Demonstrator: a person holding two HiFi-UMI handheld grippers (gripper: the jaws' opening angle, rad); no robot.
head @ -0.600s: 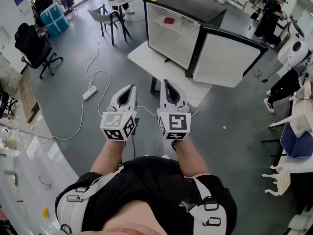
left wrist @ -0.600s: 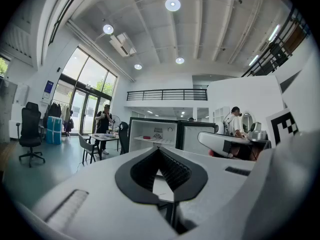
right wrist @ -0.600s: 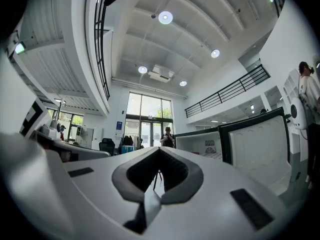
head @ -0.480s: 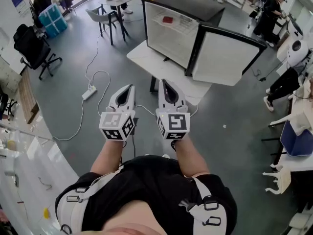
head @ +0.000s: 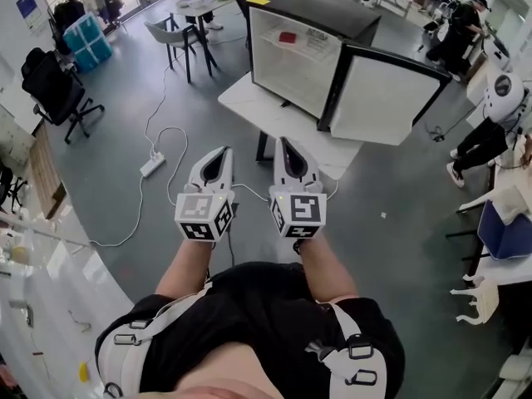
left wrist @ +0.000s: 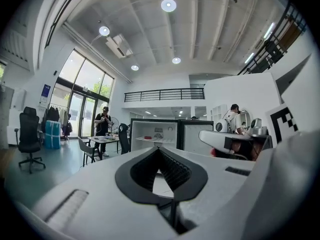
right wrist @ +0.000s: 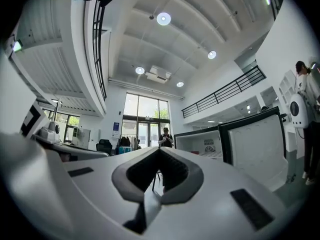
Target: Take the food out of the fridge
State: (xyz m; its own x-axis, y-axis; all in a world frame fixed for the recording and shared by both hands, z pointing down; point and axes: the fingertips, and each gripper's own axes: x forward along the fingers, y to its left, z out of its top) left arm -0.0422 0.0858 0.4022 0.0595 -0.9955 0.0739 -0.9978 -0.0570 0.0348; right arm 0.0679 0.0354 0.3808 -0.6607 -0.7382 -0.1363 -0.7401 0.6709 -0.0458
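A: Where was the food [head: 288, 36] at that moment?

B: It lay on the upper shelf [head: 309, 43] inside the fridge [head: 324, 7]. It was 1 small red thing near the left wall. The fridge stood on a white table [head: 249, 106], and its door [head: 378, 98] was swung wide to the right, so the way in was free.

A: And the 2 claws?

B: Both were clenched on nothing. The left gripper [head: 222, 151] had its tips pressed together, with only the hollow behind them showing. The right gripper [head: 285, 144] looked the same. They hung side by side in front of the person's body, well apart from the fridge.

A: How would the food handle, in your opinion?

B: It was too small in every view to tell its material. I judged it as light, because it was low and flat on the shelf. It could be soft or wrapped in something slippery, so I would not squeeze it hard.

A: Where would you take hold?

B: Across its 2 short sides, with the jaws level just above the shelf. 1 gripper seemed enough for it. The jaws had to open first, of course.
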